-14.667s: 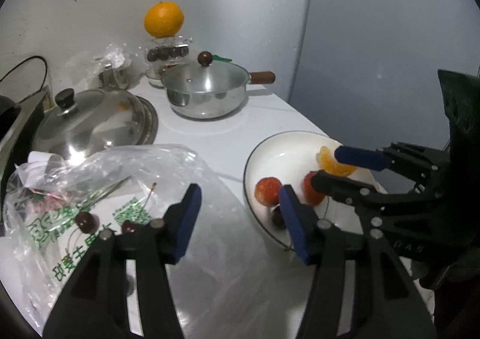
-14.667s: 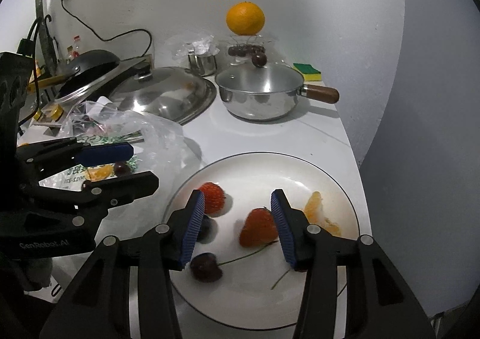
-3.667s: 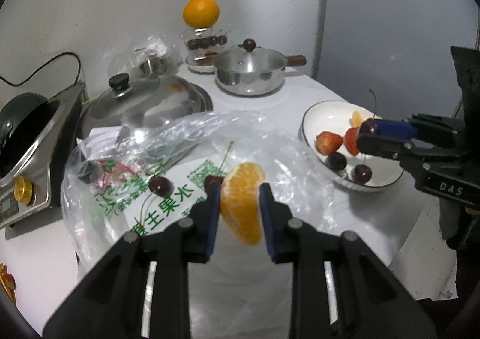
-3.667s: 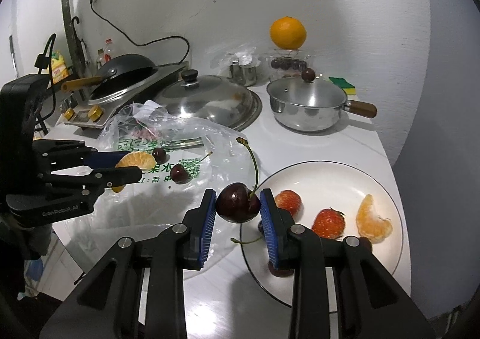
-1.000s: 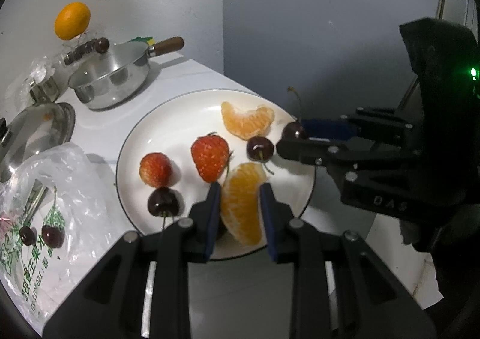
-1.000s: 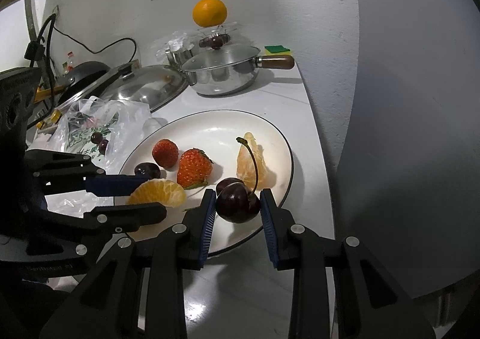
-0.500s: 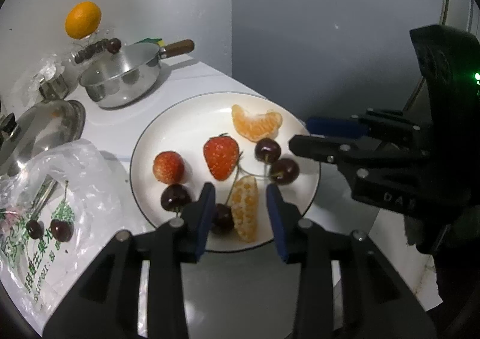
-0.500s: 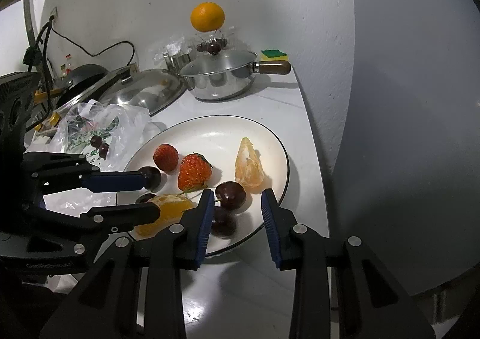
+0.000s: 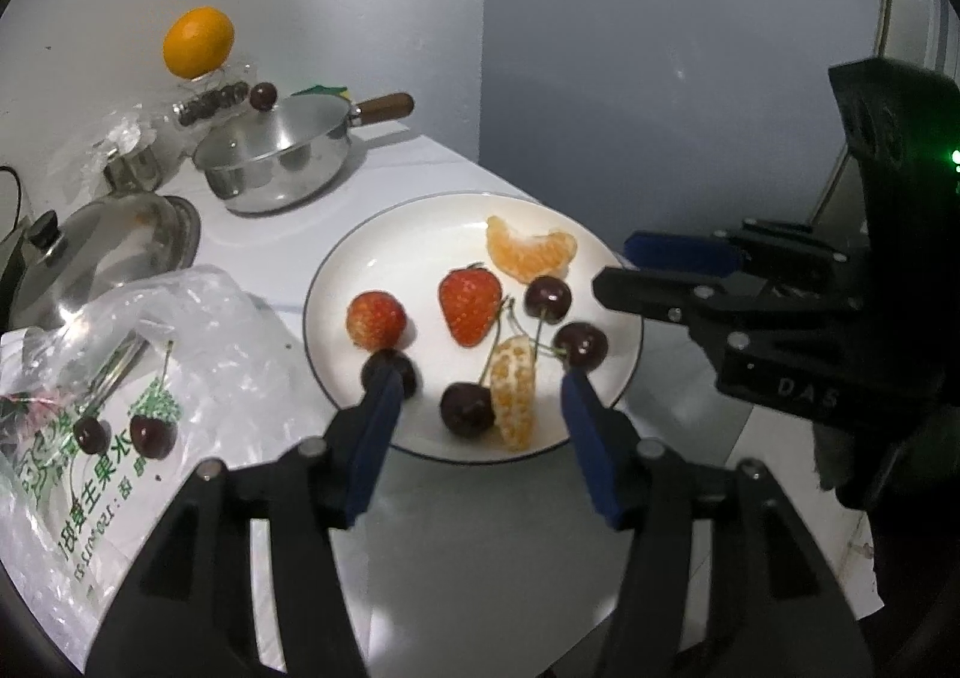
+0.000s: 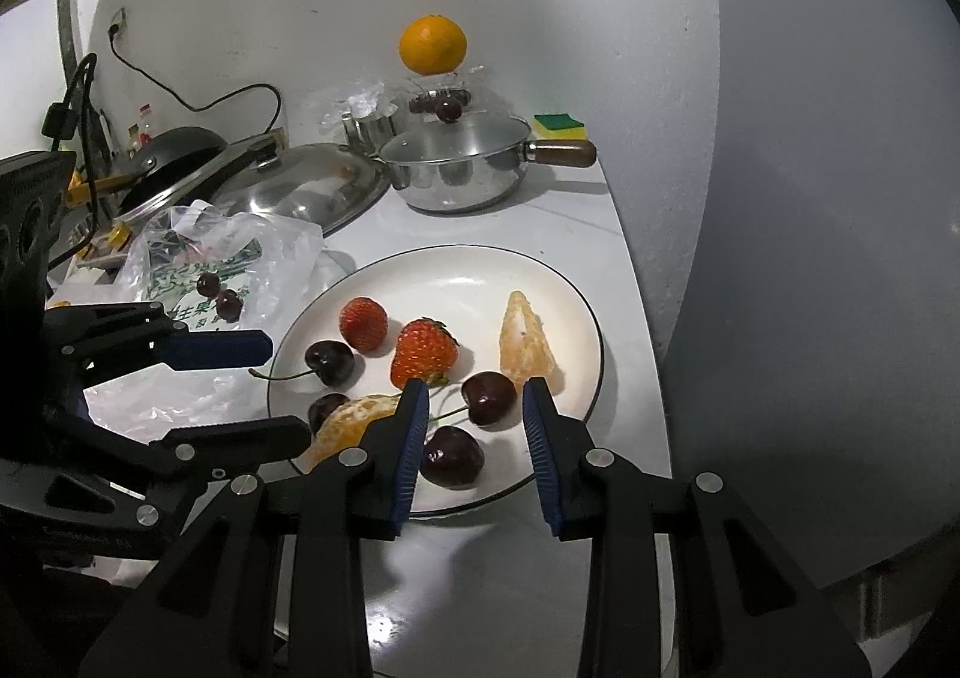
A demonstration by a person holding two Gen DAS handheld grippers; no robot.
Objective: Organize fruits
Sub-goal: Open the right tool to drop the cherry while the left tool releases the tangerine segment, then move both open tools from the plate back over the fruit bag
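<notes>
Left gripper [image 9: 477, 387] jaws have just been opening; they stand spread, nothing pinched, hovering over the near rim of the plate [image 9: 336, 270]. An orange segment [image 9: 513, 390] lies on the plate between the pads, no contact with either. Right gripper [image 10: 476, 399] jaws are parted and empty, also over the near rim, with one cherry [image 10: 489, 397] lying between its tips and another cherry [image 10: 451, 457] just nearer, both loose on the plate.

Plate sits at the near right corner of the worktop [image 10: 510, 222]. On it: four cherries, two strawberries [image 9: 470, 305] mid-plate, a second orange segment [image 9: 531, 253] at the far rim.

Left of the plate: clear plastic bag [image 9: 120, 378] with green print, two cherries [image 9: 153, 435] lying at it; can't tell if they sit on it or inside.

Beyond that: a steel lid [image 10: 300, 189] by the left, then a lidded steel saucepan [image 10: 459, 171] with a wooden handle toward the right edge. A yellow-green sponge [image 10: 559, 125] sits at the far right corner. A whole orange [image 10: 432, 45] is perched on a clear container against the wall. Black pan [image 10: 174, 153] on a cooker at the far left.
</notes>
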